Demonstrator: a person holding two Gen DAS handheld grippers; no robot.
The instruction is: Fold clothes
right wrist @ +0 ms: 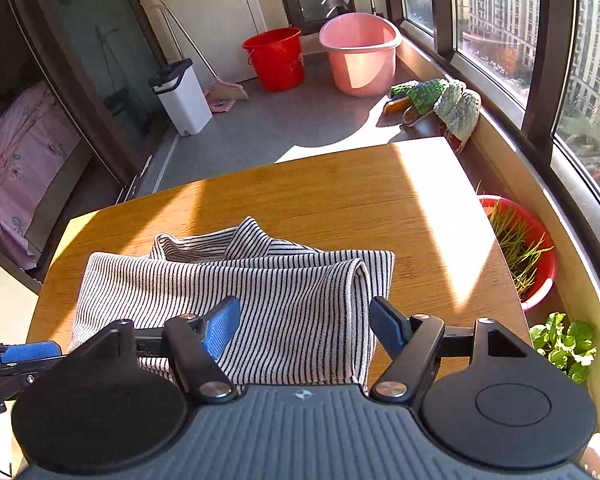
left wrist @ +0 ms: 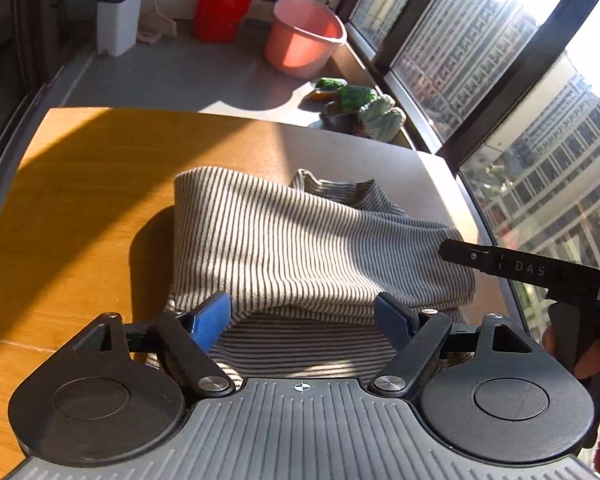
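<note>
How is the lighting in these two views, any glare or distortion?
Left wrist view: harsh sun, blown-out window, washed table corner, dappled shadow on the shirt. Right wrist view: bright patch on the table; fisheye bends window frames in both.

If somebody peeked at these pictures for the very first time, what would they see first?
Probably the striped shirt, folded into a bundle on the sunny wooden table, with the collar sticking up at the far side. The open left gripper and open right gripper hover over its near edge without pinching it. Behind the table, on the balcony floor, a red bucket and a pink tub glow in the sunlight.
</note>
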